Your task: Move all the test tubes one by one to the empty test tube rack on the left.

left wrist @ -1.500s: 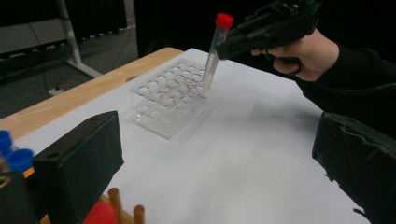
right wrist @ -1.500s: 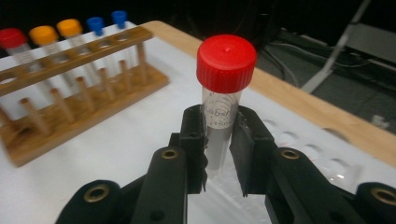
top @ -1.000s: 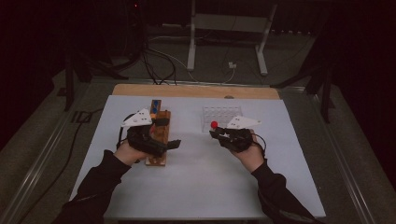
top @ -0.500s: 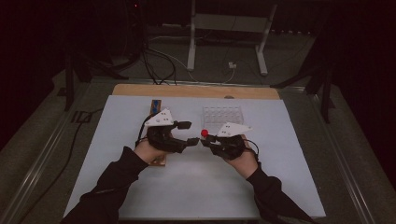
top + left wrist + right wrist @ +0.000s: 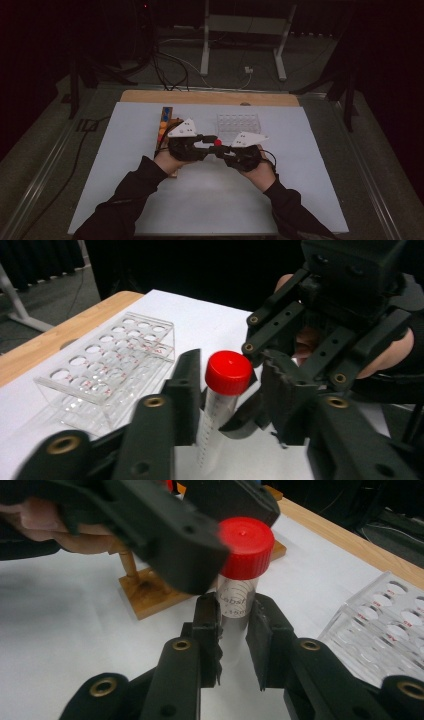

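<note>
- Tube [image 5: 239, 611], red cap [image 5: 228, 372]: upright above bench [image 5: 125, 165], clenched in right tongs [image 5: 234, 630].
- Left tongs [image 5: 227, 390] just closing around cap, contact unclear.
- Light, rigid, slick plastic; grip ribbed cap.

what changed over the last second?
The left gripper left the wooden stand and swung across to the red-capped tube; its jaws have just been closing around the cap, contact unclear. The right gripper stayed shut on the tube. The clear rack hasn't moved.
</note>
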Demonstrator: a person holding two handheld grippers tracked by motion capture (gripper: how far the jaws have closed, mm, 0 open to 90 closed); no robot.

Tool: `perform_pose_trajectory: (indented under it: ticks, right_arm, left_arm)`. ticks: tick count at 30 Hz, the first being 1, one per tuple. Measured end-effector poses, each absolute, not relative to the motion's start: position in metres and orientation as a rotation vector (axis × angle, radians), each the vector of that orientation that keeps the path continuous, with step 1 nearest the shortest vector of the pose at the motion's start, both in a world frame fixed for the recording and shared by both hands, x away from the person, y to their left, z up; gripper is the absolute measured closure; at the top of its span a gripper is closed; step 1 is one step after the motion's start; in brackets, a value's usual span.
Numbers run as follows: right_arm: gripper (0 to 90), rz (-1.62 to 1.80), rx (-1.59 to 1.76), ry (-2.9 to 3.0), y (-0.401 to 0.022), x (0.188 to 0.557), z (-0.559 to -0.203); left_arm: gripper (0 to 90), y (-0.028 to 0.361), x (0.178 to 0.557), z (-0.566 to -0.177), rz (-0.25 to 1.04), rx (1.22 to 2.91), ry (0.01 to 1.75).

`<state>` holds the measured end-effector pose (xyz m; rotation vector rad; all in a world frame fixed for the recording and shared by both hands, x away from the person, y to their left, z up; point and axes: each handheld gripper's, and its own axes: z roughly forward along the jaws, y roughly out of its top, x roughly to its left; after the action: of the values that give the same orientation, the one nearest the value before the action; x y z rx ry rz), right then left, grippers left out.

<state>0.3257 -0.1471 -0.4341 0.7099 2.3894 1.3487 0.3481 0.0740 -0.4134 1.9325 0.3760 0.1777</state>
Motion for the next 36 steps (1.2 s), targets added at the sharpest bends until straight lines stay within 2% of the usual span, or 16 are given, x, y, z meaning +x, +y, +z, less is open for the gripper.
perform_pose_trajectory:
  ticks: [3, 10, 13, 15, 21, 29, 36]
  right_arm:
    - [74.7, 1.348, 0.706, 2.388, -0.147, 0.325, -0.434]
    - [73.1, 1.358, 0.715, 2.395, -0.147, 0.326, -0.434]
    - [59.4, 1.394, 0.731, 2.380, -0.150, 0.327, -0.433]
    - [54.6, 1.404, 0.746, 2.373, -0.152, 0.327, -0.432]
    - [28.3, 1.431, 0.782, 2.339, -0.160, 0.327, -0.430]
    - [2.4, 1.447, 0.792, 2.353, -0.164, 0.327, -0.430]
    - [0.0, 1.466, 0.783, 2.337, -0.167, 0.326, -0.430]
  left_arm:
    - [69.4, 0.073, 0.349, -0.413, 0.180, 1.941, 0.375]
    - [71.1, 0.072, 0.348, -0.412, 0.205, 1.953, 0.371]
    - [71.3, 0.075, 0.348, -0.410, 0.209, 1.959, 0.374]
    - [71.3, 0.077, 0.348, -0.407, 0.214, 1.955, 0.379]
    - [71.4, 0.094, 0.346, -0.395, 0.257, 1.925, 0.402]
    - [71.4, 0.126, 0.340, -0.380, 0.328, 1.894, 0.464]
    - [71.4, 0.158, 0.334, -0.369, 0.393, 1.857, 0.532]
